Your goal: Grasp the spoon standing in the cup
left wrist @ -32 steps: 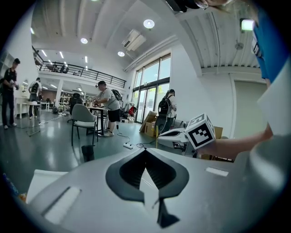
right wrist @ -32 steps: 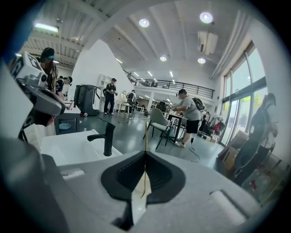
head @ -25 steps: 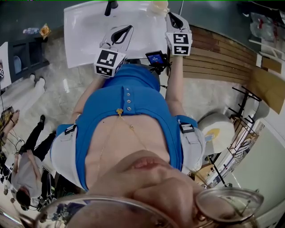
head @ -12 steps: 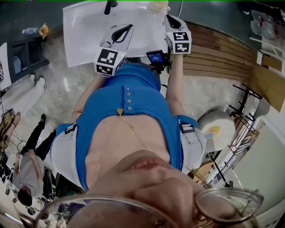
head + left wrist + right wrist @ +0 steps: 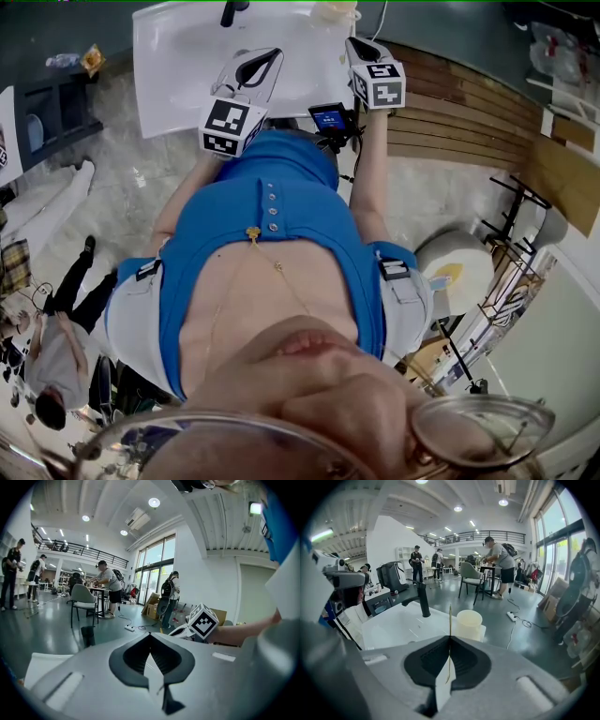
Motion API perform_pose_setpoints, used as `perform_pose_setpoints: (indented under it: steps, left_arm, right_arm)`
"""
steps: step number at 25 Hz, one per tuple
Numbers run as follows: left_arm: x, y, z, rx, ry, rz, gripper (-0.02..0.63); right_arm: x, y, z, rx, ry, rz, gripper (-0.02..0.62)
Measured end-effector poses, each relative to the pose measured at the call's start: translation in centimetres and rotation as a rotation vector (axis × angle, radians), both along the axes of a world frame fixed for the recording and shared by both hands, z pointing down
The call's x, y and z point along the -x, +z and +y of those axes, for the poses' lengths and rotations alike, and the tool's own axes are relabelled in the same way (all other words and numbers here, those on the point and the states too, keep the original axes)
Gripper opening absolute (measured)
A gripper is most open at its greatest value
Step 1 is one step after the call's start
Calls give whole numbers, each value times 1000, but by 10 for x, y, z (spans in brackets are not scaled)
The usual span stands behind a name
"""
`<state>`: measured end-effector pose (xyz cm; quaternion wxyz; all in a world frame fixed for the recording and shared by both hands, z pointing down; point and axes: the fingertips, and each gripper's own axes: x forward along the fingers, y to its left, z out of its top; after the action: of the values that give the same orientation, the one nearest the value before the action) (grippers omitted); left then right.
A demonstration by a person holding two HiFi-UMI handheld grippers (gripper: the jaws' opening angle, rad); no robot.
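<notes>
Head view and both gripper views: a person [image 5: 272,244] in a blue shirt is standing at a white sink [image 5: 178,75], which is lying at the top of the head view and is filling the left middle of the right gripper view [image 5: 393,620]. The left gripper [image 5: 267,61] is hovering over the basin; its own view [image 5: 150,637] is showing the two jaws pressing together at their tips with nothing between them. The right gripper [image 5: 361,42] is reaching over the sink's right-hand edge, and its jaws [image 5: 450,638] are closing on a thin gold-coloured shaft, the spoon [image 5: 450,616] (seen edge-on, so its bowl cannot be made out). A black faucet [image 5: 423,599] is rising from the far rim of the sink, left of the spoon. The pale cup [image 5: 468,623] is standing on the sink's far right corner, just beyond the right gripper's jaw tips [image 5: 335,11]. The spoon is sticking up past those tips and, in the right gripper view, is appearing just left of the cup rather than inside it.
</notes>
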<state>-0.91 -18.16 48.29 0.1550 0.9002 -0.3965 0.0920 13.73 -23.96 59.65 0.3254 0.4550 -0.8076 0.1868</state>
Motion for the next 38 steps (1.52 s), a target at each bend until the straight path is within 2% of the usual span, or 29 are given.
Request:
perform_pose_setpoints:
  steps: [12, 20, 38]
  left_arm:
    - [0, -3, 1, 2, 0, -2, 0]
    - [3, -5, 2, 6, -6, -5, 0]
    - [7, -7, -7, 20, -35, -9, 0]
  right_arm:
    - [-1, 20, 10, 113, 9, -20, 5]
    - [-2, 25, 6, 113, 19, -82, 5]
    - [-5, 41, -16, 111, 43, -104, 5]
